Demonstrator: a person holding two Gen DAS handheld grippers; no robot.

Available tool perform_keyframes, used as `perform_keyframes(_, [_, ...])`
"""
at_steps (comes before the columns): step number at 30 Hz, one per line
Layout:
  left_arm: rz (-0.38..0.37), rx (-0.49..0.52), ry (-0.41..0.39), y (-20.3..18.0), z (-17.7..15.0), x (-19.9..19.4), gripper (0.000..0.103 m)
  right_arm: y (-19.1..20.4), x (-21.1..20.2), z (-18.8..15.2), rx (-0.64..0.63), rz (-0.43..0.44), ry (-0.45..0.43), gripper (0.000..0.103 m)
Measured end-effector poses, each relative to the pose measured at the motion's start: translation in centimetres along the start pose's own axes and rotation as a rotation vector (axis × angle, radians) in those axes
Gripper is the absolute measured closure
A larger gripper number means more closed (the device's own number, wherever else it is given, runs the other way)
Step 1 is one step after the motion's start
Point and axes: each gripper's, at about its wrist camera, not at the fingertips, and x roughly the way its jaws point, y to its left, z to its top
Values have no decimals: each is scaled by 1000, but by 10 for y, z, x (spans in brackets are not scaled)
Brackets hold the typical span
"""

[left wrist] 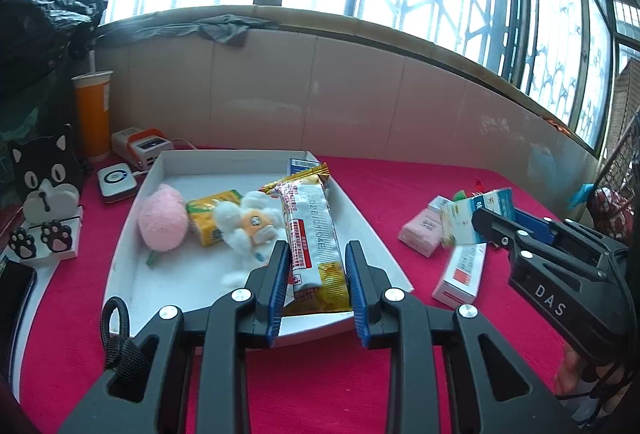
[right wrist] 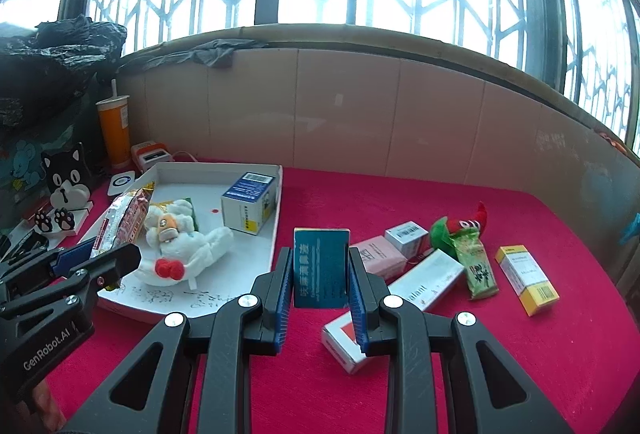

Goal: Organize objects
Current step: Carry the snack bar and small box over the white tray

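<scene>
My left gripper [left wrist: 318, 266] is shut on a white, red and yellow snack packet [left wrist: 314, 230], which it holds over the near part of the white tray [left wrist: 188, 274]. Inside the tray lie a pink plush [left wrist: 163, 222], a yellow-green packet [left wrist: 210, 218], a white plush toy [left wrist: 248, 226] and a blue and white box [right wrist: 248, 202]. My right gripper [right wrist: 320, 274] is shut on a teal box [right wrist: 321, 262], upright above the red cloth to the right of the tray. Each gripper also shows in the other view: the left gripper [right wrist: 108, 258] and the right gripper [left wrist: 492, 224].
Loose on the red cloth to the right lie a pink box [right wrist: 378, 256], a small white box [right wrist: 406, 236], a long white box [right wrist: 400, 298], a green plush [right wrist: 456, 230], a green packet [right wrist: 478, 270] and a yellow box [right wrist: 526, 280]. An orange cup [left wrist: 94, 114], a charger [left wrist: 142, 146] and a cat-shaped stand [left wrist: 46, 186] crowd the left.
</scene>
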Motion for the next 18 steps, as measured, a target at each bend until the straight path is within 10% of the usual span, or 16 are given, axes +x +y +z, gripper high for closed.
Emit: perform_keyframes(18, [67,-174,-40,79,31,7,75,43,30,37,-40,84,0,76])
